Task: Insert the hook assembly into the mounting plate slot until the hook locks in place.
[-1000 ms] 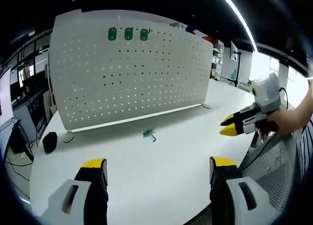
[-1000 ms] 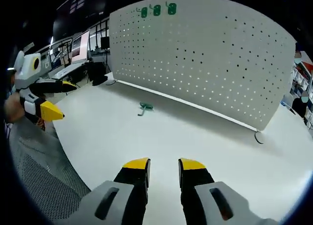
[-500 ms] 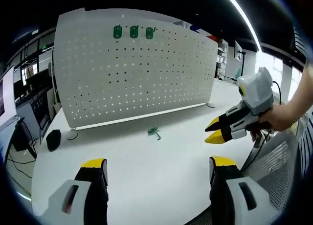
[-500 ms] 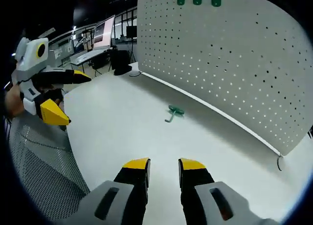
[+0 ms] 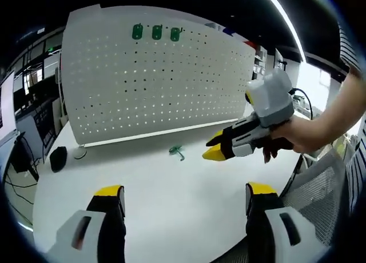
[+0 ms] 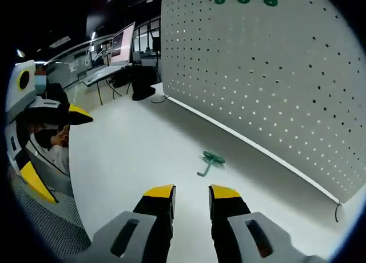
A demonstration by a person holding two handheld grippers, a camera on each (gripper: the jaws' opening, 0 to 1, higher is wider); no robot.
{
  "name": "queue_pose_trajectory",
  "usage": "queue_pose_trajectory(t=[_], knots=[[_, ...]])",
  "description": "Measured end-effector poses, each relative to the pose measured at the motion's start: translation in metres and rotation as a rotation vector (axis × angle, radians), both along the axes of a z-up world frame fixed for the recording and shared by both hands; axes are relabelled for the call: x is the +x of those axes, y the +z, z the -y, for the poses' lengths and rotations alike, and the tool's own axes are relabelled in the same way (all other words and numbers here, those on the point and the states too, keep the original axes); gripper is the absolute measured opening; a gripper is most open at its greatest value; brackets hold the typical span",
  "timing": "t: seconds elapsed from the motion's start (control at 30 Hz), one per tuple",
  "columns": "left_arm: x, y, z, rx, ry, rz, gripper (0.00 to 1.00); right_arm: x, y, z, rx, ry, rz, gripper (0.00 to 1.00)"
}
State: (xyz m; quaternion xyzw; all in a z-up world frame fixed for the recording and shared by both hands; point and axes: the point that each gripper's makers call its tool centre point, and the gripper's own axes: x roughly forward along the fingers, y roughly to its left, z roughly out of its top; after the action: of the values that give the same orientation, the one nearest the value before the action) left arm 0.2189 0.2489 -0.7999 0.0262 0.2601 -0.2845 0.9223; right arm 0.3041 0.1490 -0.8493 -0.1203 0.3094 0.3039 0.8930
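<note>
1. You are holding the left tool [image 5: 180, 197] low over the near edge of the white worktop [image 5: 171, 188], its two yellow-tipped jaws standing wide apart with nothing between them.
2. You are holding the right tool [image 6: 191, 191] above the worktop with its jaws only narrowly parted and gripping nothing; in the left gripper view it is reaching in from the right, held in your hand [image 5: 297, 137], its tips pointing toward the hook.
3. The green hook assembly [image 5: 175, 152] is lying flat on the worktop, just in front of the pegboard's lower edge and apart from both tools; in the right gripper view it is sitting a little ahead of the jaws.
4. The white pegboard [image 5: 154, 86], the mounting plate here, is standing upright along the far side of the worktop.
5. Three green hooks [image 5: 156, 32] are hanging in a row near the pegboard's top edge.
6. A small black object [image 5: 58, 158] is resting by the pegboard's left foot.
</note>
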Motion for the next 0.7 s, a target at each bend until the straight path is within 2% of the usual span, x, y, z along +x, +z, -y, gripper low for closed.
queue_pose_trajectory(t=[0.23,0.4,0.47,0.53,0.7], knots=[[0.001,-0.002,-0.004,0.004,0.017,-0.005,0.89,0.027,-0.013,-0.008,-0.008,-0.013,-0.028,0.21],[0.002,-0.003,-0.005,0.010,0.022,-0.009,0.88,0.044,-0.025,-0.012,-0.008,-0.055,-0.064,0.20],[0.002,-0.004,-0.006,0.016,0.024,-0.011,0.88,0.049,-0.027,-0.013,-0.005,-0.074,-0.058,0.19],[0.002,-0.004,-0.006,0.016,0.027,-0.014,0.88,0.056,-0.028,-0.012,-0.023,-0.098,-0.028,0.17],[0.002,-0.004,-0.008,0.015,0.033,-0.016,0.87,0.062,-0.040,-0.013,-0.043,-0.130,-0.048,0.15]])
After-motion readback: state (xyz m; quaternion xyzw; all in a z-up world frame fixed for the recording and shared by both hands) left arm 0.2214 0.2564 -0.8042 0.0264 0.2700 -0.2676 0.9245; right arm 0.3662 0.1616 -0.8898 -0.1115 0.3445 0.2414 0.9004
